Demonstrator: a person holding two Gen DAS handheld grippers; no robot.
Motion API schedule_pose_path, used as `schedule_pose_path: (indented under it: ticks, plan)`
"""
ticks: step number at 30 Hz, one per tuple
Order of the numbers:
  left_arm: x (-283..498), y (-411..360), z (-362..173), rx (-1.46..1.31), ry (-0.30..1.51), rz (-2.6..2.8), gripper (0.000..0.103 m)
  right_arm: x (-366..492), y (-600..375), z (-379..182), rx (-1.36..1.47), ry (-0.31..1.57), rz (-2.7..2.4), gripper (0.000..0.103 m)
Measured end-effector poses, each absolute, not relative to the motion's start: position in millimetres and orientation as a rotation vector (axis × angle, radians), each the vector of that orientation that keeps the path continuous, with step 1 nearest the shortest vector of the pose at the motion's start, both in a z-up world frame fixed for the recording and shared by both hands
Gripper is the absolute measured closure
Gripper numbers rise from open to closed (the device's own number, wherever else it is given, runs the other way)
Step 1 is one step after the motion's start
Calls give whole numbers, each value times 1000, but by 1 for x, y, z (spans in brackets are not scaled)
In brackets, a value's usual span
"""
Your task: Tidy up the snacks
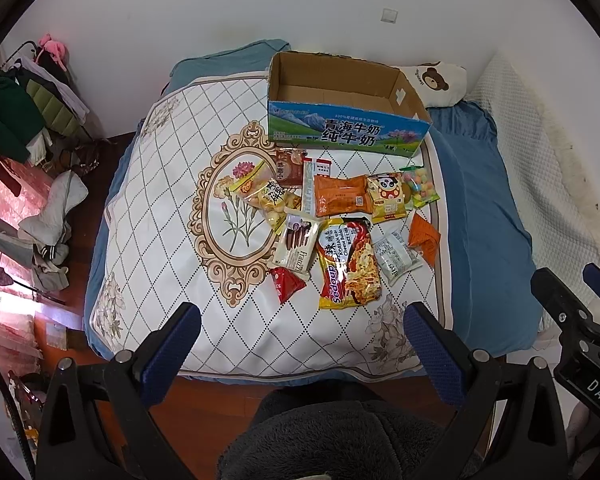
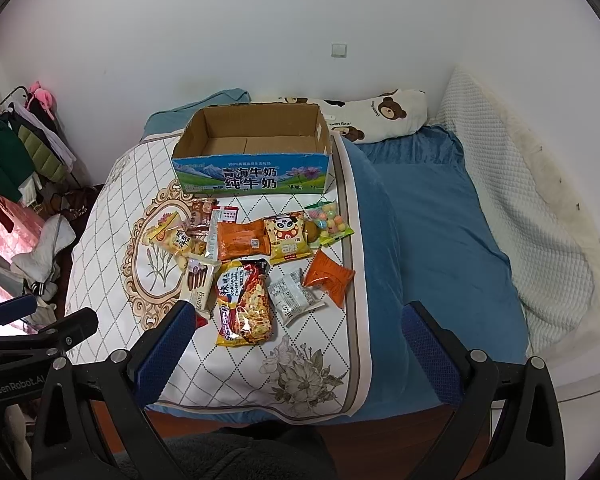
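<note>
Several snack packs lie in a loose heap on a white quilted cover (image 1: 156, 208) on a bed. Among them are a yellow noodle pack (image 1: 348, 264) (image 2: 246, 304), an orange pack (image 1: 340, 196) (image 2: 242, 240), a panda-print bag (image 1: 388, 196) (image 2: 288, 238) and a red triangular pack (image 1: 285, 285). Behind them stands an empty cardboard milk box (image 1: 340, 136) (image 2: 252, 178), open at the top. My left gripper (image 1: 300, 326) hangs open above the near edge of the cover, holding nothing. My right gripper (image 2: 296, 326) is open too, just in front of the snacks.
A blue blanket (image 2: 440, 248) covers the bed's right side, with a bear-print pillow (image 2: 380, 114) and a white padded wall (image 2: 520, 184) beyond. Clothes on a rack (image 1: 16, 120) and a heap on the floor fill the left. A dark fleece garment (image 1: 332, 436) is below the grippers.
</note>
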State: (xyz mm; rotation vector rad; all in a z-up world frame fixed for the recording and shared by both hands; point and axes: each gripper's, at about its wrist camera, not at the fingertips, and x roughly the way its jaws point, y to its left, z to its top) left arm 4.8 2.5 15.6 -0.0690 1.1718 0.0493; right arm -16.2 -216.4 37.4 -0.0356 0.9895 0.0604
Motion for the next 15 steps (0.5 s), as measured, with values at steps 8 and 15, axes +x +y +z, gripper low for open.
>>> schedule_pose_path:
  ticks: [8,15]
  plan:
    - [7,2,16,-70,1176,48,0,-16,-217,38,-29,993,60,0]
    - [39,20,-17,16,1160,147,0,17,-213,5,21,1047,65,0]
